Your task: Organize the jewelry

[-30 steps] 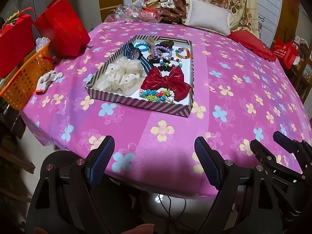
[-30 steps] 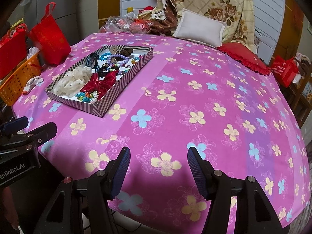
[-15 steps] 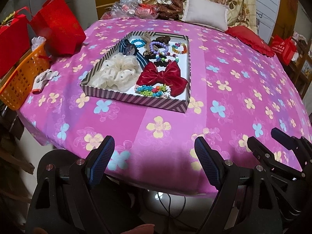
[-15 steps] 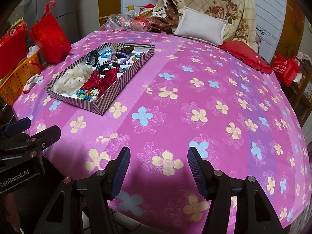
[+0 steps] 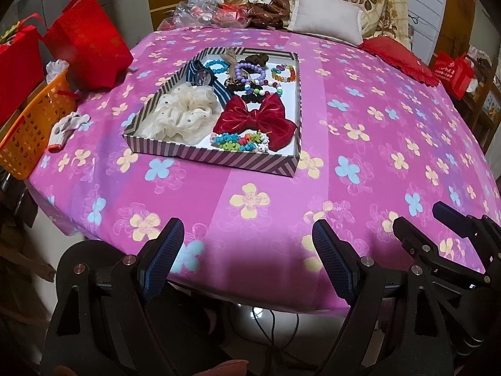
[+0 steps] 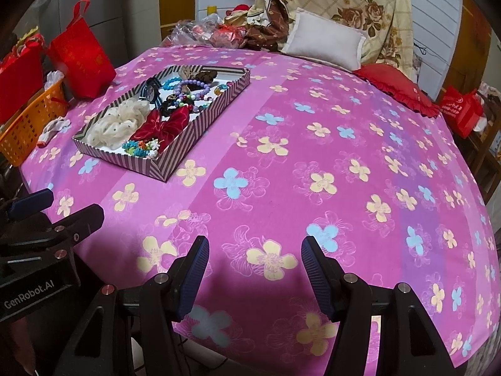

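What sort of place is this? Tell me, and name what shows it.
Most likely a lived-in room at home, not a shop or lab: a table under a pink flowered cloth, a quilt and pillow piled behind it, and red gift bags beside an orange basket.

Bright, sharp — fisheye-warped, dark corners

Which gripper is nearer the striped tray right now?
Left. The left gripper hovers open at the table's near edge, directly in front of the striped tray. The right gripper, also open, is further off, with the tray up-left of it.
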A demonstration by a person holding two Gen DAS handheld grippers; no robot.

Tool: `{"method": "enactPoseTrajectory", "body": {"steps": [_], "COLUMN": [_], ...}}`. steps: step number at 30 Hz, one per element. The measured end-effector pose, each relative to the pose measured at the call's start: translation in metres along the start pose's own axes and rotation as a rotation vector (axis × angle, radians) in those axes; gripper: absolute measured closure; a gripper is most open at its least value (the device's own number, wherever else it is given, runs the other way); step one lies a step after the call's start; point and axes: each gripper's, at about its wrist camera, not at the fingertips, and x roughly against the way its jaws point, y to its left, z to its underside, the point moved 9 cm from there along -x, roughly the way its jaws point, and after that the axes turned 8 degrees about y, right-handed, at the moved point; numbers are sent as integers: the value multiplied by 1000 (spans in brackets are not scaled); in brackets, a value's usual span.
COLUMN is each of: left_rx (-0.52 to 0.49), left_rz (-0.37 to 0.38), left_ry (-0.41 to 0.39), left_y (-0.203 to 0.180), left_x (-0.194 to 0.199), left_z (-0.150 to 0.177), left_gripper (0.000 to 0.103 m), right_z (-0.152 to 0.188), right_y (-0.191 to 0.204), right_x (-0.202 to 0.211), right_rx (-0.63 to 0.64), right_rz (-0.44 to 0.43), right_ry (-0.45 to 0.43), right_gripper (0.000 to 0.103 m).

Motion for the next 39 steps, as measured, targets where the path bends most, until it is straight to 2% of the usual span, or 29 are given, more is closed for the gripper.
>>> {"method": "enactPoseTrajectory", "body": {"steps": [10,24,31,39], "left_rx": [10,10,23,17], "left_rz": [25,18,33,29], "left_ry": [36,36,60,41], "left_y": [2,3,2,4], "left_x": [-9,-11,-17,-15], "left_z": [3,5,8,9], "left_gripper": [19,19,19,19], "right_z": [1,2,3,2], "right_y": [0,1,0,1], "right_x": [-1,-2,1,0], "right_rx": [-6,1,5,0], "right_rz": [-1,0,8,9], "right_ry": [5,5,2,-5], "right_gripper": [44,44,43,43]}}
